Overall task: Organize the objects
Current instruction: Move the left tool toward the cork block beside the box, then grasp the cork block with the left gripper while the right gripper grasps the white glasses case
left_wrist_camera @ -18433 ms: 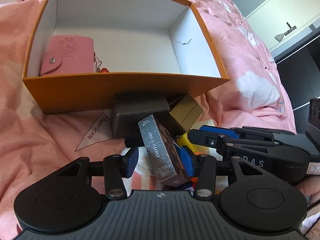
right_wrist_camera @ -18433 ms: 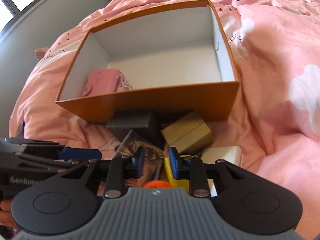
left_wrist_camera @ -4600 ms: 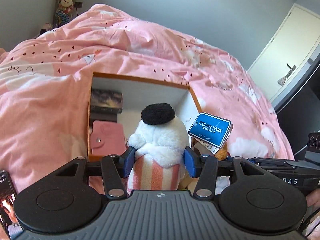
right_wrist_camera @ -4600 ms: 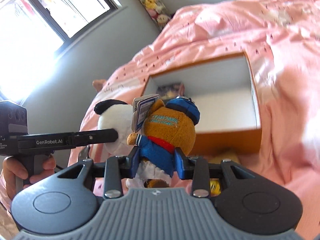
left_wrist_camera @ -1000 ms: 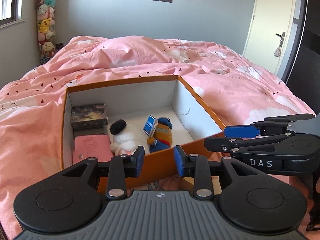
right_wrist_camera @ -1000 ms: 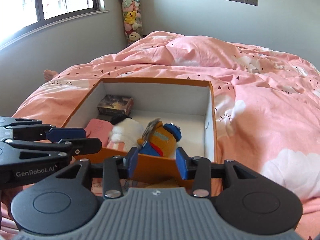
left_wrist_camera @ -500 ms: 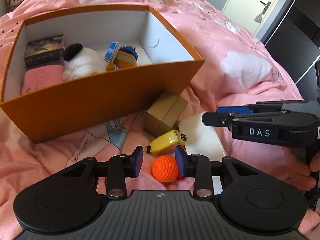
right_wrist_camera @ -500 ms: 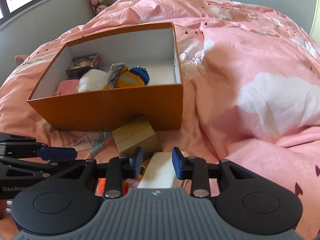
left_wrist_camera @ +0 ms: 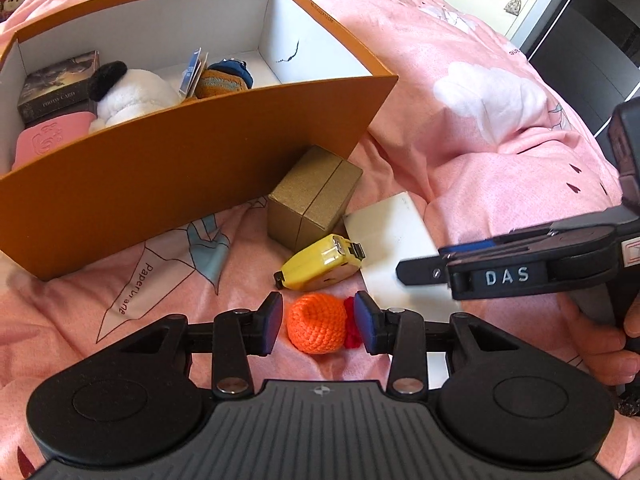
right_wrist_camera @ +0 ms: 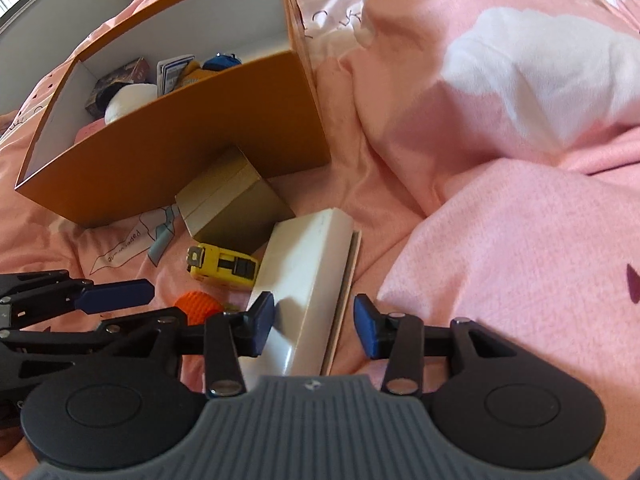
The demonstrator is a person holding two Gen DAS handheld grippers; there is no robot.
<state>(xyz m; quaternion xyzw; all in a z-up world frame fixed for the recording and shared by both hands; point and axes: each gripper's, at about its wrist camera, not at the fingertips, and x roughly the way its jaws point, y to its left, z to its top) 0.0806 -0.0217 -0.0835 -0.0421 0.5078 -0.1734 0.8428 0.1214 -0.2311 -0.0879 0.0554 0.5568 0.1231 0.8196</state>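
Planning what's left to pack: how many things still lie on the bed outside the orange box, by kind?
Boxes: 2, gold box and white box
Tape measure: 1
Orange crochet ball: 1
Total: 4

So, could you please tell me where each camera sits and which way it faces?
Left wrist: on the left gripper, looking down the bed at the orange ball between its open fingers; the right gripper and a hand show at right.
Right wrist: on the right gripper, facing the white box; the left gripper shows at left.
Shared: orange box, gold box, tape measure.
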